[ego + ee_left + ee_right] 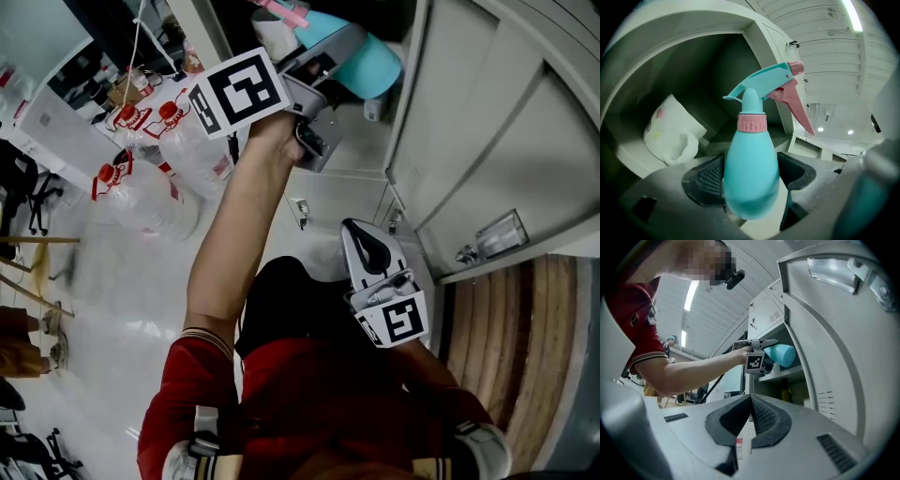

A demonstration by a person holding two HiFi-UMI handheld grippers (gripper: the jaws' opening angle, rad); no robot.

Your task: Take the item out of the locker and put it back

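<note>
Teal spray bottle [750, 140]: body gripped between wide-spread jaws of left gripper [751, 177], at front edge of locker [670, 61] shelf; right gripper [749, 420] closed, empty; likely mid-transfer; next needs level, steady carry.

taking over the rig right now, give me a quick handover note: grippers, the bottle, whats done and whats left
Left gripper: shut on the teal spray bottle, pads on its body, held up at the mouth of the open locker compartment.
Right gripper: shut, empty, held low and away from the locker.
Things: the bottle appears clear of the shelf. A white cup sits inside at back left.
Done: bottle gripped.
Left: the pictures do not tell whether it is coming out or going back. It must end up on the shelf beside the cup, followed by releasing and withdrawing the left gripper.
</note>
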